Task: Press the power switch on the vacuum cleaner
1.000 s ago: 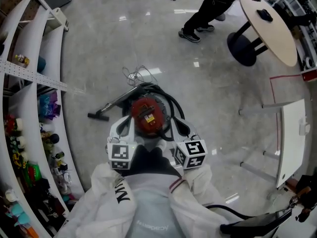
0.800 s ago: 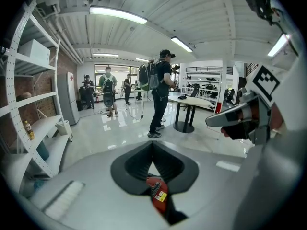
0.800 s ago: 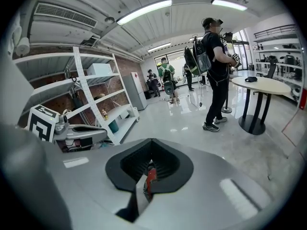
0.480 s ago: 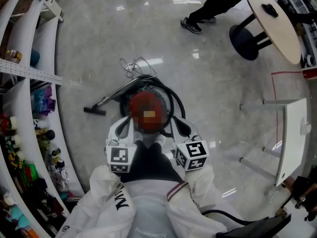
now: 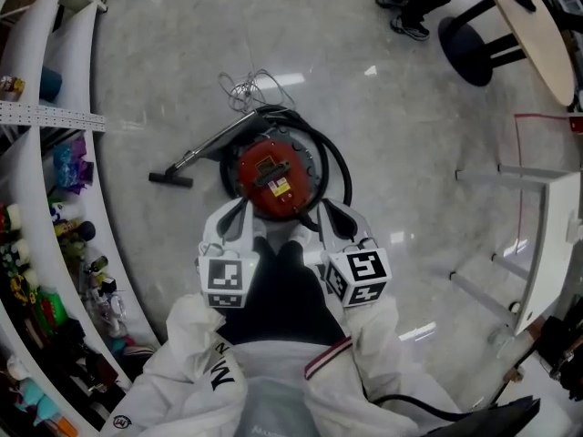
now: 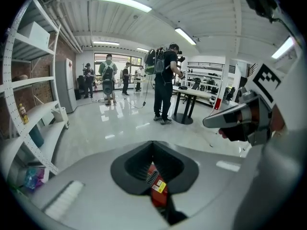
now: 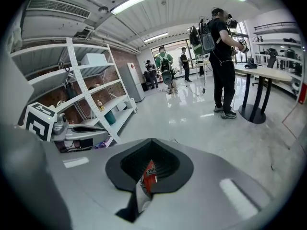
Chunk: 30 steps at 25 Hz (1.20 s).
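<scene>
The vacuum cleaner (image 5: 276,173), a round red canister, is sitting on the glossy floor (image 5: 182,53) directly ahead of the operator. Its black hose (image 5: 341,167) is looping around the right side of the body. The wand with floor nozzle (image 5: 173,179) is lying out to the left. The pale cord (image 5: 248,89) is lying in a loose tangle just beyond the canister.

The left gripper (image 5: 234,218) and the right gripper (image 5: 330,217) are hovering side by side at the near edge of the canister, one toward each side and apart from each other. Contact with the body cannot be confirmed.

In both gripper views the fingers are closing together at the tips and holding nothing (only a narrow slit is showing the red body behind them). The power switch cannot be singled out on the canister top. Shelving (image 5: 55,121) is running along the left.
</scene>
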Available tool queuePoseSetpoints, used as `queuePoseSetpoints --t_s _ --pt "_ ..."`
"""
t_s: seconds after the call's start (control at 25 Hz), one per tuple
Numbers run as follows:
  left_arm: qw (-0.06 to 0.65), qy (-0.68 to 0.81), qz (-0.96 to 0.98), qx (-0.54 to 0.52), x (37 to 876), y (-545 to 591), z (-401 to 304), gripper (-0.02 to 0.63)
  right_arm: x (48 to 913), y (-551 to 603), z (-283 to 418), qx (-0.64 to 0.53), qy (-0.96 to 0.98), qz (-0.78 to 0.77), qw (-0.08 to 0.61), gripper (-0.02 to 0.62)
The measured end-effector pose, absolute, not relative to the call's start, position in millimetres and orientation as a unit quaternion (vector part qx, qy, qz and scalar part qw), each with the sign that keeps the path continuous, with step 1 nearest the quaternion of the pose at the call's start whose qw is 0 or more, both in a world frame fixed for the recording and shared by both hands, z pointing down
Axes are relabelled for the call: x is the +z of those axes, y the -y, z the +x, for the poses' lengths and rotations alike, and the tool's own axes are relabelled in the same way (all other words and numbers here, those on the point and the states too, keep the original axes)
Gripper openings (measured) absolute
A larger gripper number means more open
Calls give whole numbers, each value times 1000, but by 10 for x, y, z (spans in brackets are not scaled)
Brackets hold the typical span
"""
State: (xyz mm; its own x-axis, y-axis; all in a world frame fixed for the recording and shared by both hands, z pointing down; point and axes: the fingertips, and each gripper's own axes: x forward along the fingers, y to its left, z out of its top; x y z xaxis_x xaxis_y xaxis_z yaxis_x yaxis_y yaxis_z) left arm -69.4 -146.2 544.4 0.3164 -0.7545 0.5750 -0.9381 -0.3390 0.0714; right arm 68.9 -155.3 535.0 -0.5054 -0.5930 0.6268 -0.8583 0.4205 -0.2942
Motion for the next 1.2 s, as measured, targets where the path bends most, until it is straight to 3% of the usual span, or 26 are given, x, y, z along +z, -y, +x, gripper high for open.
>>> queuePoseSetpoints --t_s 1.2 --pt "268 487 792 253 6922 1387 -324 0 6832 1495 587 358 782 446 250 0"
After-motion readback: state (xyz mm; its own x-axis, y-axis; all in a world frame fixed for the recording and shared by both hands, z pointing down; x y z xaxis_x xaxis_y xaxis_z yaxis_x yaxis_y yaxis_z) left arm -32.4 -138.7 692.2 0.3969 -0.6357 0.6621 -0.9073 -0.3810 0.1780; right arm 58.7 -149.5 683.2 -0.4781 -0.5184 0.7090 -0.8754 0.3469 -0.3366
